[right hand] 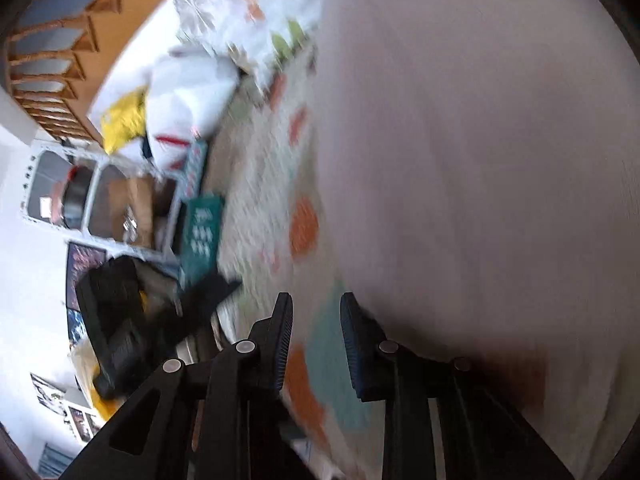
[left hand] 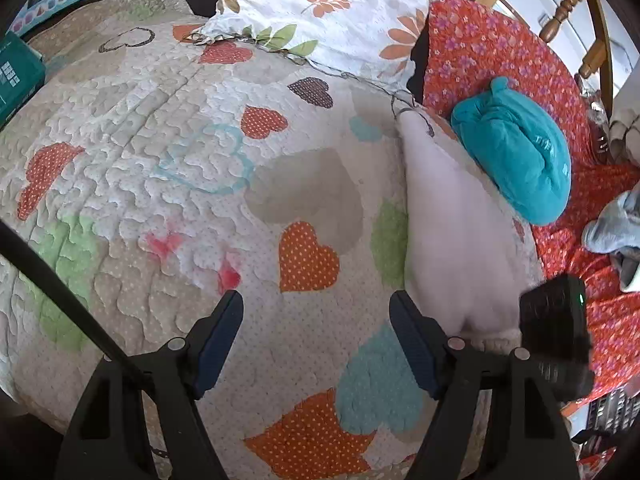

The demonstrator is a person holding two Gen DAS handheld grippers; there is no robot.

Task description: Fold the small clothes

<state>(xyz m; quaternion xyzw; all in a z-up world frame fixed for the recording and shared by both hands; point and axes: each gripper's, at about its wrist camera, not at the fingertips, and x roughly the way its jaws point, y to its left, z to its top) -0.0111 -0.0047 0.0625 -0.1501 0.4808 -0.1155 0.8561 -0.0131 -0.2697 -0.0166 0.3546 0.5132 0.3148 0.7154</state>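
Left gripper (left hand: 316, 312) gapes level above quilt (left hand: 160, 160).

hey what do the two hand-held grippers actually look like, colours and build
Both match. The left hand-held gripper and right hand-held gripper have matte black angular frames with cut-outs, round silver pivot pins and dark blue ribbed pads inside each finger. No cables or sleeves show.
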